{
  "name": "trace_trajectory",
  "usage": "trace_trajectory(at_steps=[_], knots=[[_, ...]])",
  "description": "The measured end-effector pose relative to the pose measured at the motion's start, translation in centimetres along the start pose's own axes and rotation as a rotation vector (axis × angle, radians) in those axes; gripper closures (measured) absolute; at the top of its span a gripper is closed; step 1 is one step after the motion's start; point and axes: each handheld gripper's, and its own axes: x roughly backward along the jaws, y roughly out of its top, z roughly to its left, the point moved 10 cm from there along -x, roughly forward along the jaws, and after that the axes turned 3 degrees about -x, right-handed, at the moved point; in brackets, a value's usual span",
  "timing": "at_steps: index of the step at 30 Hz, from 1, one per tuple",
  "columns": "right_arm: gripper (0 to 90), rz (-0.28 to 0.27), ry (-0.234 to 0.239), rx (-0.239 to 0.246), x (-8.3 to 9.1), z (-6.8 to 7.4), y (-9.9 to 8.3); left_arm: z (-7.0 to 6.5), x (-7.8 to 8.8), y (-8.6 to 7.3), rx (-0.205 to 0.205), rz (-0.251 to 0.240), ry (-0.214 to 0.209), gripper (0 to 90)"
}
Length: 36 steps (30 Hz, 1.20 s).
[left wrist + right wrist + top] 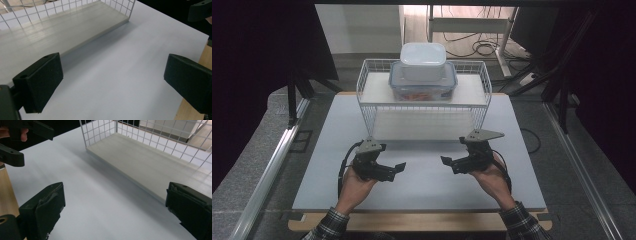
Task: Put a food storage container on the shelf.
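Both hands hold black grippers, left gripper (396, 167) and right gripper (447, 162), each with grey triangular plate, black cable; sleeves (330, 224) are plaid.

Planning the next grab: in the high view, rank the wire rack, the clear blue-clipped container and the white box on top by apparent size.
1. wire rack
2. clear blue-clipped container
3. white box, stacked higher and nearer the camera, so slightly flattered.

White table top (422, 185) on wooden board, light wood edge (422, 222) showing along near side. White wire rack (424, 102) stands at far middle of top, its pale lower board (62, 32) resting on surface. Rack's upper shelf (377, 90) carries clear container with blue-grey lid (423, 82), contents possibly orange; white lidded box (423, 60) stacked on top.
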Motion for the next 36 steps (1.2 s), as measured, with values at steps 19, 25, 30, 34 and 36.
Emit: trace_trajectory(at_steps=[19, 25, 30, 34, 36], knots=[[0.9, 0.041, -0.032, -0.008, 1.0, -0.2, -5.4, -0.1, 0.3, -6.3, -0.037, 0.084, 0.062, 1.2], [0.8, 0.069, -0.037, -0.013, 1.1, -0.3, -7.5, -0.1, -0.4, -8.2, -0.063, 0.151, 0.069, 0.7], [0.9, 0.133, -0.033, -0.017, 0.5, -0.2, -9.6, 0.0, -1.1, -9.4, -0.065, 0.196, 0.065, 0.7], [0.8, 0.176, -0.025, -0.012, -0.2, 0.0, -10.7, 0.1, -1.5, -10.1, -0.058, 0.228, 0.061, 0.5], [0.8, 0.188, -0.029, -0.002, -0.4, 0.0, -11.0, 0.1, -1.5, -10.2, -0.056, 0.233, 0.059, 0.5]])
